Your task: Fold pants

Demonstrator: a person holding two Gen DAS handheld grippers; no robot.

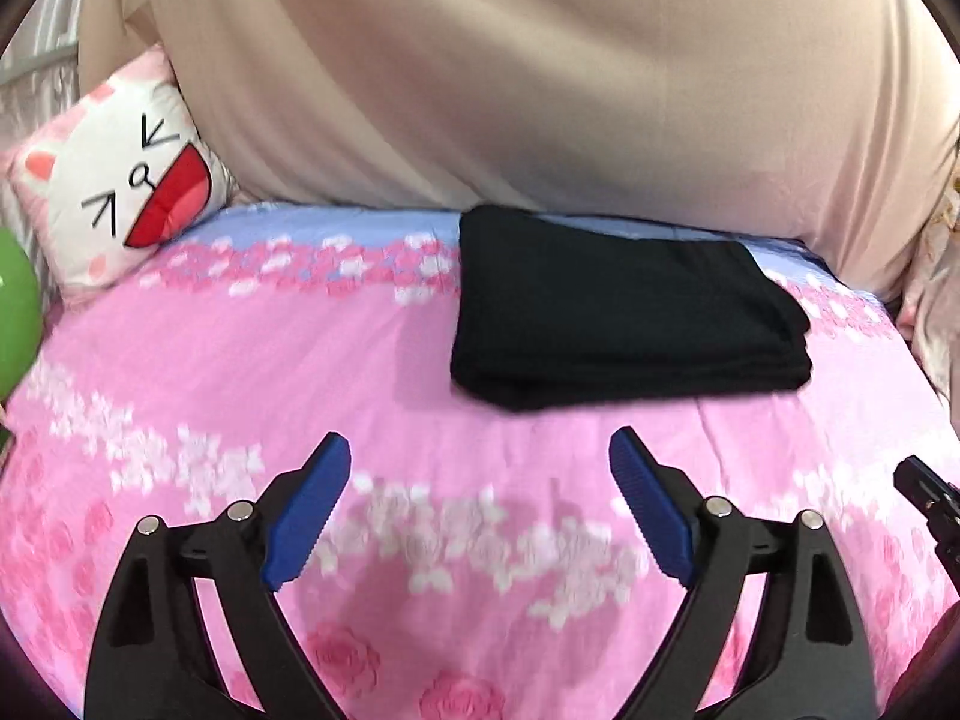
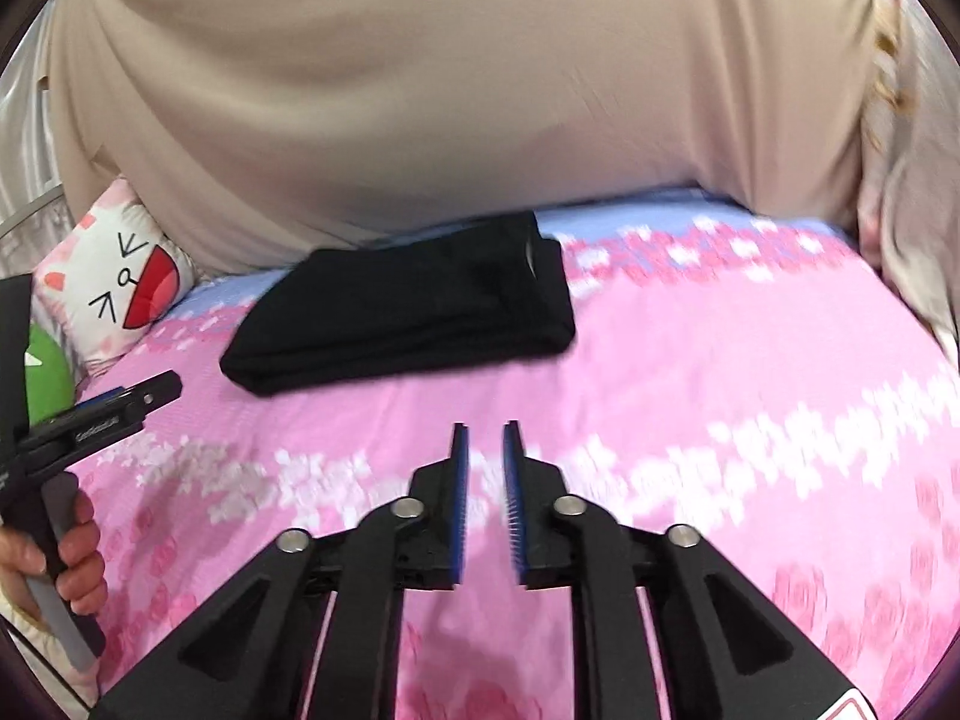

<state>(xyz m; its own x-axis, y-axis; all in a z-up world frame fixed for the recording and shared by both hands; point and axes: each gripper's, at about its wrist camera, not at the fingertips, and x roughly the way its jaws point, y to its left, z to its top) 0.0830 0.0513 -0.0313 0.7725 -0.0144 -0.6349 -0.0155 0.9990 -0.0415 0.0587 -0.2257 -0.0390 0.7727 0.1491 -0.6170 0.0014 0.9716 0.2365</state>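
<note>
The black pants (image 1: 624,312) lie folded into a flat rectangular stack on the pink floral bed cover, near its far edge; they also show in the right wrist view (image 2: 408,312). My left gripper (image 1: 480,450) is open and empty, hovering above the cover a short way in front of the pants. My right gripper (image 2: 485,441) has its blue pads close together with a narrow gap and holds nothing, in front of and to the right of the pants. The left gripper (image 2: 144,390) also shows at the left of the right wrist view, held in a hand.
The pink floral bed cover (image 1: 240,372) spreads under both grippers. A cat-face pillow (image 1: 120,192) and a green object (image 1: 15,312) sit at the back left. A person in a beige top (image 1: 510,72) stands close behind the bed's far edge.
</note>
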